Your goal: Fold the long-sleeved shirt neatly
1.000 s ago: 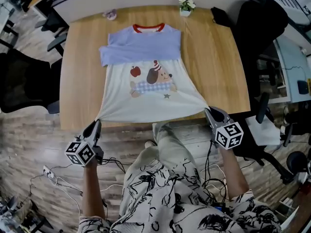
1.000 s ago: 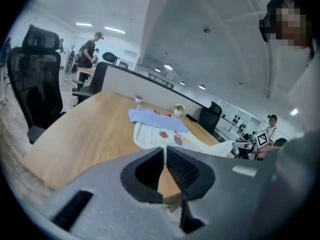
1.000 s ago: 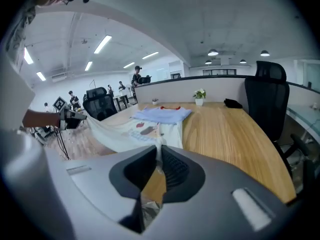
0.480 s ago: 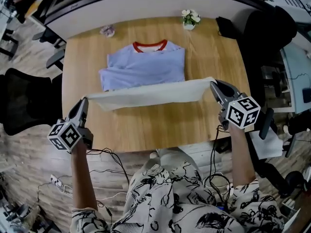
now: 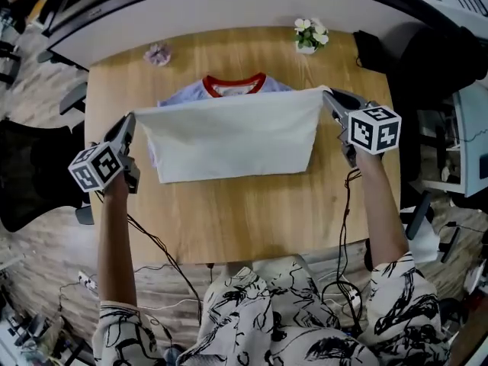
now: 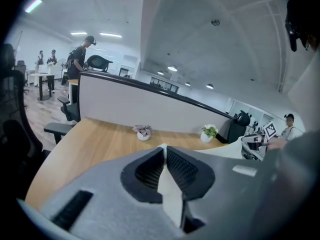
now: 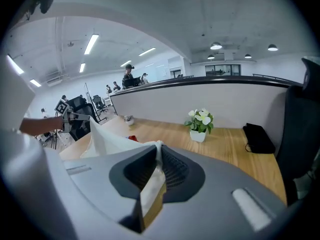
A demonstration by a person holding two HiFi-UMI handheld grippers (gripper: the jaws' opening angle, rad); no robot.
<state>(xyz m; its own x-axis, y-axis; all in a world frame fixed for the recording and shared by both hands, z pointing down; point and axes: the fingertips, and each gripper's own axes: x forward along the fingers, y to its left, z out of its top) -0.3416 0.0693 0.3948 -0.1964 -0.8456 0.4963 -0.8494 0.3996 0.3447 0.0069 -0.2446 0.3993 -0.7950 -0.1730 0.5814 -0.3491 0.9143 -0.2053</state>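
The long-sleeved shirt [image 5: 232, 136] lies on the wooden table [image 5: 252, 212], its white lower half lifted and stretched over the lavender upper part. Only the red collar [image 5: 233, 85] and a bit of lavender still show. My left gripper [image 5: 131, 118] is shut on the hem's left corner; white cloth [image 6: 167, 194] sits pinched between its pads. My right gripper [image 5: 326, 94] is shut on the hem's right corner, with cloth [image 7: 152, 181] caught in its jaws. The hem hangs taut between them, near the collar.
A small white-flowered plant pot [image 5: 309, 36] and a small purple plant [image 5: 157, 52] stand along the table's far edge. A black pouch [image 5: 370, 48] lies at the far right corner. Black office chairs [image 5: 27, 174] flank the table. People stand in the room beyond [image 6: 77, 59].
Both grippers carried the shirt's hem from the table's near edge away from me, up over the printed front, to near the collar. The dog print is now covered.
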